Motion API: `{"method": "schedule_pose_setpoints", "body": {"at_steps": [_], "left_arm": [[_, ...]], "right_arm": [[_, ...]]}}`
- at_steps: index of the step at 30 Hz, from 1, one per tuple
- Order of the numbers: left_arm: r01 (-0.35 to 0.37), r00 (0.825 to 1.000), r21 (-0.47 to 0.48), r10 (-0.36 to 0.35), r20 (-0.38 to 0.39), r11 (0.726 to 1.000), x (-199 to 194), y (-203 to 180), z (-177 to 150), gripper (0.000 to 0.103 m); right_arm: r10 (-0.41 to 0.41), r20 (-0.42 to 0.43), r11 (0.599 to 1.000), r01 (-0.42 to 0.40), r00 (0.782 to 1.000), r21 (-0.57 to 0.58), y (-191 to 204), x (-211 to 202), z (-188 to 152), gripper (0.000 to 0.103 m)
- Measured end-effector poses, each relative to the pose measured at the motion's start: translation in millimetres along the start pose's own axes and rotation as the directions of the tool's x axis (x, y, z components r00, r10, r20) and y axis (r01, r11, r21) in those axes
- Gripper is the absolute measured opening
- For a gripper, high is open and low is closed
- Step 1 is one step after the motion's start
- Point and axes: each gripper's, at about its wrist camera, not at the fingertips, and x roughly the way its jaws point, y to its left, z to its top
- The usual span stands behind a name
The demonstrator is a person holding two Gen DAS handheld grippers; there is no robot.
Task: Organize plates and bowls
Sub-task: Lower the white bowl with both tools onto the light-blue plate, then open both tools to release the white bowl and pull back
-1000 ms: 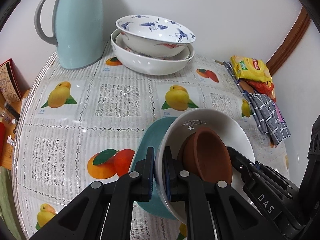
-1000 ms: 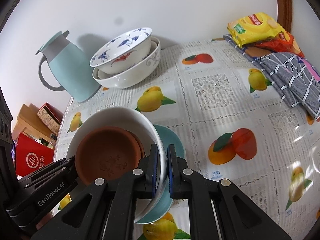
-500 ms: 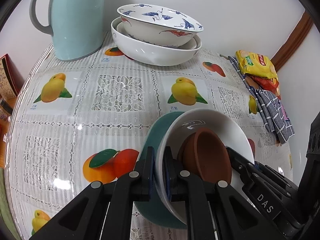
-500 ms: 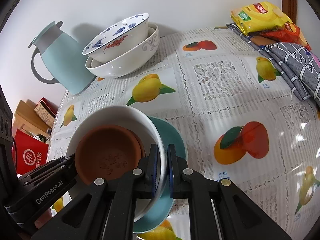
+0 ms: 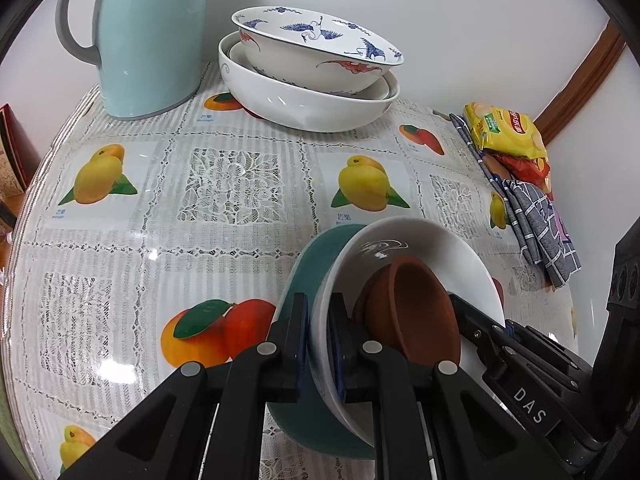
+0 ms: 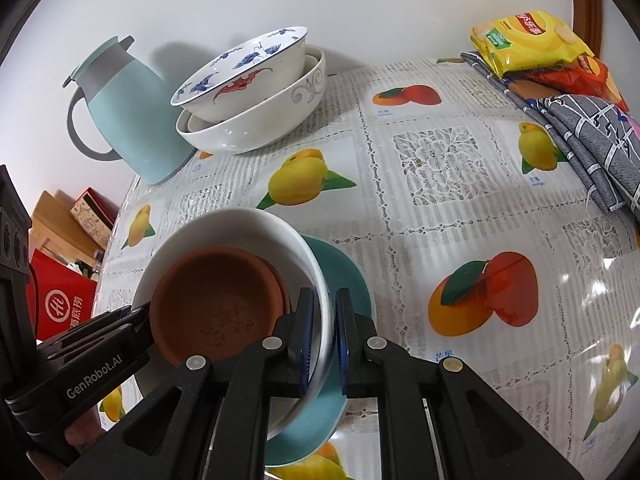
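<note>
Closer now to the 2 nested bowls [image 5: 316, 80], both grippers clamp the white bowl [image 5: 424, 248] rim between their fingers: left gripper [image 5: 318, 344], right gripper [image 6: 322, 336]; brown dish [image 6: 216, 304] inside.

Bright, even indoor light. Glare spots shine on the glossy tablecloth [image 5: 120, 368]. The jug [image 6: 128, 116] casts a soft wall shadow. Fisheye bending and dark corners frame both sharp views.

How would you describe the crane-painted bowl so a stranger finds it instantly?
Start at the pale blue jug by the wall. Beside it sits a plain white bowl; nested inside is the crane bowl, the only one painted with blue birds and red motifs.
</note>
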Motion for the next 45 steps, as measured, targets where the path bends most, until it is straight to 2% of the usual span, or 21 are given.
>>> {"method": "schedule_pose_setpoints", "body": {"at_steps": [4,9,19,21,24,39,42,44,45], "left_arm": [[0.001,1.0,0.0,-0.001,-0.008,1.0,0.4,0.1,0.5,0.013],[-0.011,1.0,0.005,0.011,-0.006,1.0,0.0,-1.7,0.0,0.013],[-0.025,1.0,0.016,0.025,0.015,1.0,-12.1,-1.4,0.9,0.013],[-0.028,0.999,0.018,0.028,0.016,0.999,-14.3,-2.5,-0.9,0.017],[-0.029,0.999,0.019,0.029,0.021,0.999,-18.8,-4.3,-4.2,0.017],[-0.027,0.995,0.061,0.02,0.102,0.998,-77.7,-31.7,-36.0,0.019],[-0.03,0.99,0.08,0.019,0.137,0.996,-94.5,-44.0,-47.9,0.028],[-0.032,0.988,0.092,0.017,0.152,0.995,-102.4,-52.5,-54.8,0.028],[-0.03,0.987,0.098,0.015,0.158,0.995,-106.7,-57.6,-58.8,0.028]], "right_arm": [[-0.024,0.001,0.999,0.024,1.0,-0.024,2.4,-0.1,0.1,0.015],[-0.024,0.032,0.999,0.024,0.999,-0.022,0.9,-9.3,1.7,0.015],[-0.024,0.037,0.999,0.025,0.999,-0.046,1.9,-17.2,-2.4,0.016],[-0.016,0.039,0.999,0.018,0.999,-0.044,1.2,-19.4,-4.3,0.016],[-0.018,0.042,0.999,0.02,0.999,-0.047,-0.3,-24.6,-8.1,0.021],[-0.016,0.079,0.999,0.02,0.997,-0.051,-3.2,-73.7,-36.9,0.029],[-0.03,0.096,0.998,0.035,0.995,-0.058,-5.3,-91.5,-46.3,0.037],[-0.058,0.128,0.996,0.067,0.99,-0.061,-7.1,-106.1,-53.5,0.052],[-0.073,0.144,0.995,0.082,0.987,-0.06,-8.2,-113.1,-56.6,0.054]]}}
